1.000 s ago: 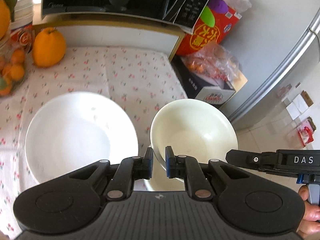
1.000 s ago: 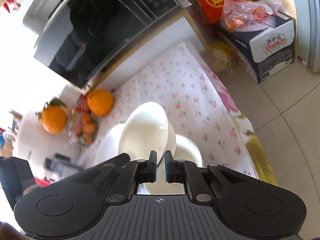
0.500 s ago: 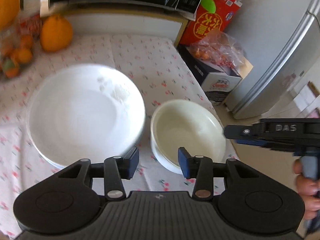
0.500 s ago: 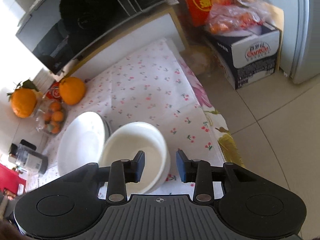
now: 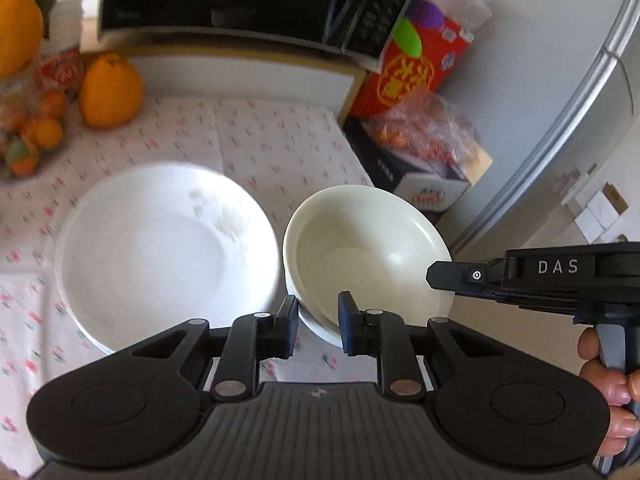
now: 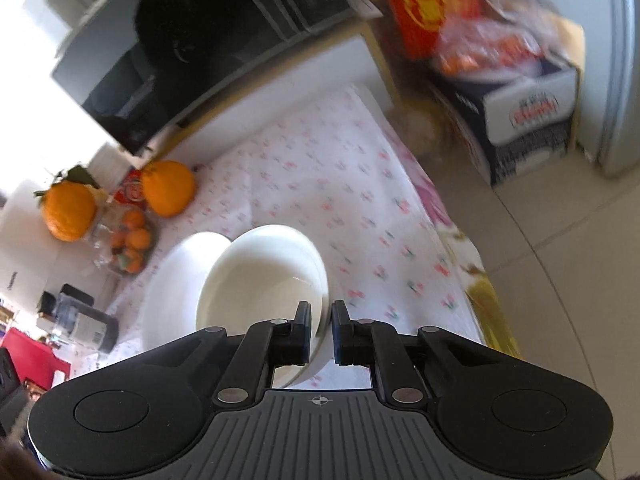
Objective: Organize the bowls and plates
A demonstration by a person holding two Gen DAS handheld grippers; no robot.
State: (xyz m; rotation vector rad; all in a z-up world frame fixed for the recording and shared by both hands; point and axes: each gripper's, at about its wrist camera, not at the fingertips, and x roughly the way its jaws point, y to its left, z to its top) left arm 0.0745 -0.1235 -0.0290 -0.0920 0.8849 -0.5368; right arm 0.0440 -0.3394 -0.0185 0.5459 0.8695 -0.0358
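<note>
the left gripper point(image 5: 318, 328) hovers over the near part of the table, and its two blue-tipped fingers point(image 5: 347, 328) stand with a narrow gap between them; nothing is held there, though the near rim of the bowls shows in the gap. the cream round ceramic bowl point(image 5: 368, 256) sits nested in another white bowl below it, near the right edge of the table with the floral tablecloth point(image 5: 276, 140). just beside it on the left, perhaps touching, lies the wide white round plate point(image 5: 160, 256), and under its edge a second plate rim is seen.

the right gripper point(image 6: 321, 334) is low over the right rim of the same cream bowl point(image 6: 264, 280). its fingers are close together with a small gap, and the bowl rim seems to lie in this gap, but i cannot tell if they press it. in the left wrist view the right gripper point(image 5: 436, 276) reaches to the bowl's right rim.

at the far left corner stands a big orange citrus fruit point(image 5: 110, 96), and behind it the black microwave oven point(image 5: 248, 0).
</note>
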